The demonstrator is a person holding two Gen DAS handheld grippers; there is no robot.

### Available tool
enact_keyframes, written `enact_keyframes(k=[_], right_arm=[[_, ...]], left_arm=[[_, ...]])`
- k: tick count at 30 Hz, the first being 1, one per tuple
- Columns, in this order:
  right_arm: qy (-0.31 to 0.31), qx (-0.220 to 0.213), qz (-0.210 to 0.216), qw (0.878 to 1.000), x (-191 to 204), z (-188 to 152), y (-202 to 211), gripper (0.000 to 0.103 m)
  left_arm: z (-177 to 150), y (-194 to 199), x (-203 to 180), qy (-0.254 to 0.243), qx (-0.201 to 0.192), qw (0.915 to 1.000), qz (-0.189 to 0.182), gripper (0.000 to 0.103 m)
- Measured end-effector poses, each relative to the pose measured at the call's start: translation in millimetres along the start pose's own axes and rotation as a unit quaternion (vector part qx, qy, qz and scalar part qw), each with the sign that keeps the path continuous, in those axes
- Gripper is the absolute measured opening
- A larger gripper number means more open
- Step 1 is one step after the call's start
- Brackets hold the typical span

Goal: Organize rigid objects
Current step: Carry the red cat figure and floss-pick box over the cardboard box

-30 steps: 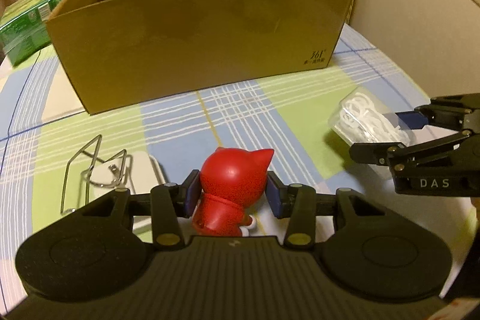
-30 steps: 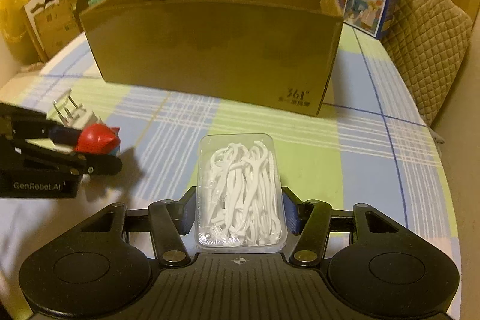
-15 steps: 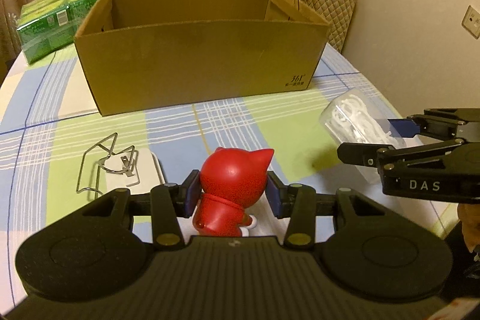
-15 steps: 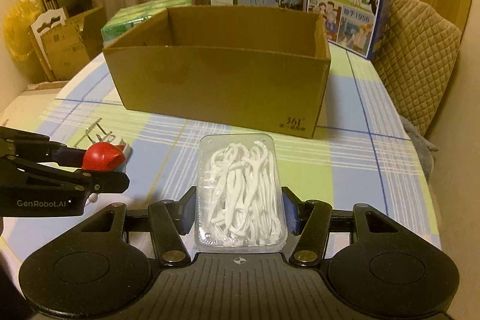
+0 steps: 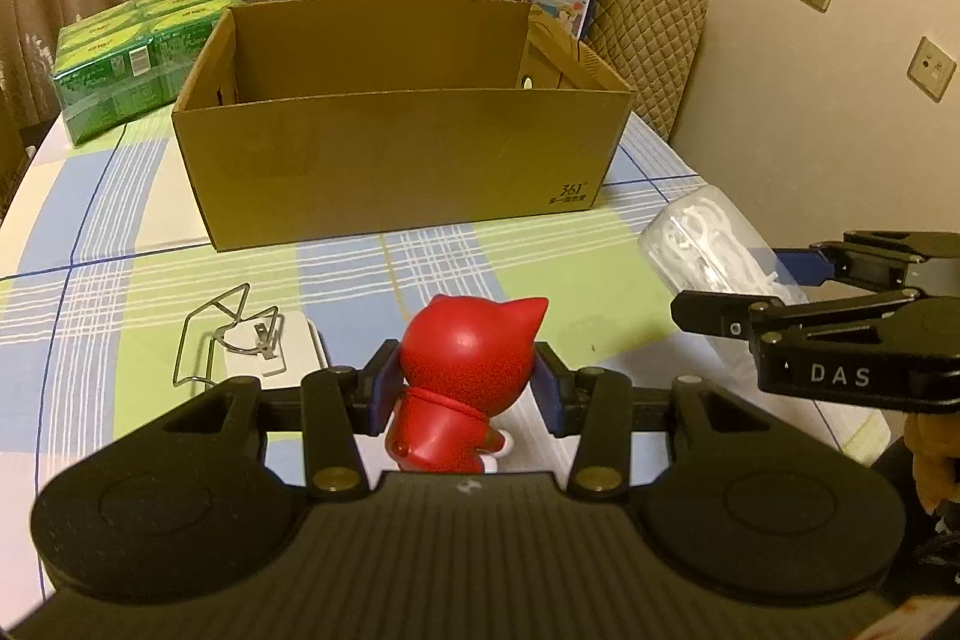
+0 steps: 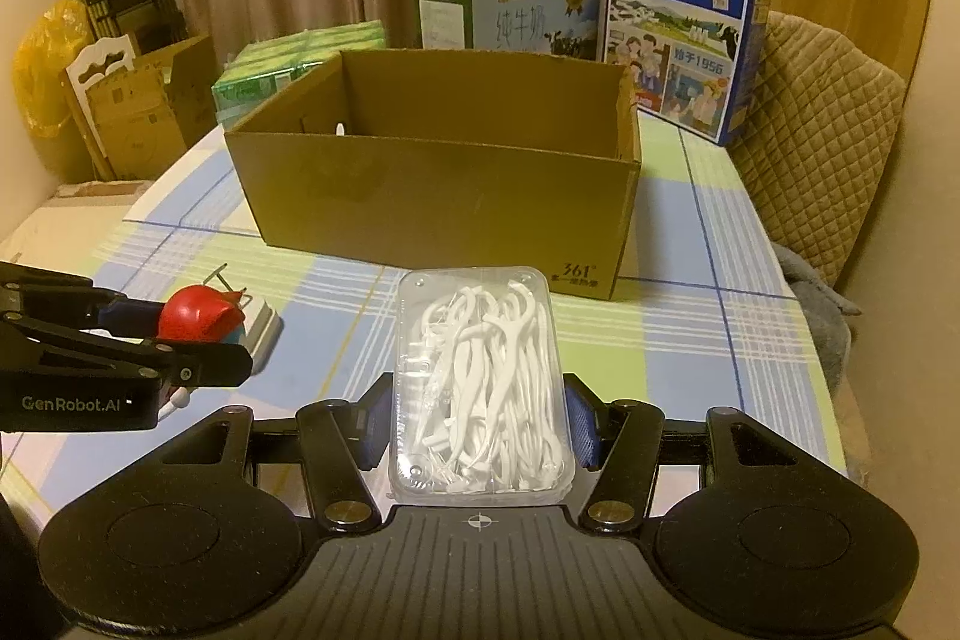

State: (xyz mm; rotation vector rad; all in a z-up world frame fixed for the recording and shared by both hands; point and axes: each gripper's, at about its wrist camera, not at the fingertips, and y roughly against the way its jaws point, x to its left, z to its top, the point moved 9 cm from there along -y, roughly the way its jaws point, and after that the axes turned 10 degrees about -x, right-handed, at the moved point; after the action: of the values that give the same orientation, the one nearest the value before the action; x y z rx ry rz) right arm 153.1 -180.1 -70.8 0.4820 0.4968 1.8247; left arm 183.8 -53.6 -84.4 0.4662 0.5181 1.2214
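Left wrist view showed the left gripper [image 5: 465, 391] clamped on a glossy red figurine [image 5: 465, 370] with pointed ears; the right gripper [image 6: 480, 421] squeezed a clear floss-pick case [image 6: 480, 382], cardboard box [image 6: 432, 196] ahead.

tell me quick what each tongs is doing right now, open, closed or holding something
Left tongs: closed on the red cat figurine.
Right tongs: closed on the clear box of floss picks.

A glossy red cat-eared plastic figurine [image 5: 465, 382] sits between blue-padded black claw fingers [image 5: 379, 388]. Ahead stands a plain brown cardboard box [image 5: 396, 160] on the desk's blue, green and white plaid cloth [image 5: 90, 232].
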Motion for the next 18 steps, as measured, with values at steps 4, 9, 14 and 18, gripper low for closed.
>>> enact_keyframes(k=[4, 9, 14, 18], right_arm=[[0.002, -0.003, 0.0, 1.0, 1, 2, 3, 0.053], [0.003, -0.004, 0.0, 1.0, 1, 3, 3, 0.053], [0.002, -0.002, 0.002, 1.0, 2, 3, 2, 0.053], [0.003, -0.001, 0.003, 1.0, 0, 7, -2, 0.053]], left_arm=[[1, 3, -2, -0.001, -0.002, 1.0, 0.0, 0.04], [4, 5, -2, -0.001, -0.004, 1.0, 0.0, 0.04], [6, 6, 0, 0.003, -0.005, 1.0, 0.001, 0.04], [12, 4, 4, 0.007, -0.005, 1.0, -0.001, 0.04]])
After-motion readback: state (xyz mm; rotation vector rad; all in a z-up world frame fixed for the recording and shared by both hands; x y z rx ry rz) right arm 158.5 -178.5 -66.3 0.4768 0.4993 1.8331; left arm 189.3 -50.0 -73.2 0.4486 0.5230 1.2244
